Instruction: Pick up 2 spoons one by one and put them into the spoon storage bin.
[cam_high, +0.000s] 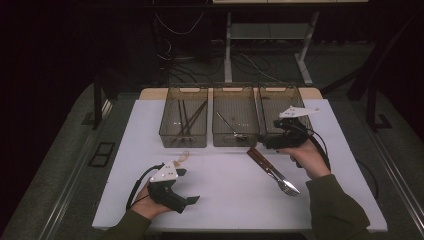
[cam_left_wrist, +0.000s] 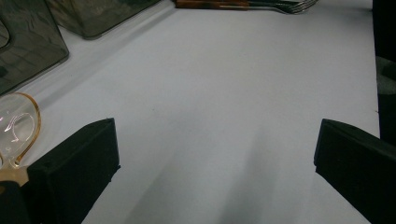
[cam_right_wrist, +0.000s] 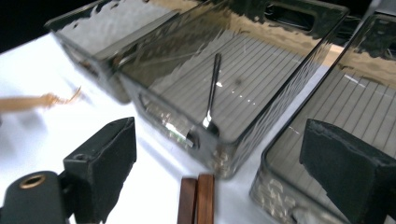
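High view: my right gripper (cam_high: 280, 141) hovers just beyond two wood-handled utensils, a knife and a fork (cam_high: 274, 171), lying side by side diagonally on the white table (cam_high: 225, 200); my left gripper (cam_high: 186, 187) rests well apart. Left gripper view: jaws wide, nothing between them; a clear spoon (cam_left_wrist: 18, 128) lies beside the left jaw. Right gripper view: jaws wide and empty, the brown handles (cam_right_wrist: 197, 198) between them, the middle bin (cam_right_wrist: 243, 84) ahead.

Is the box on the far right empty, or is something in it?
Empty, as far as visible: the right bin shows only its bare ribbed floor, though the right gripper hides part of it.
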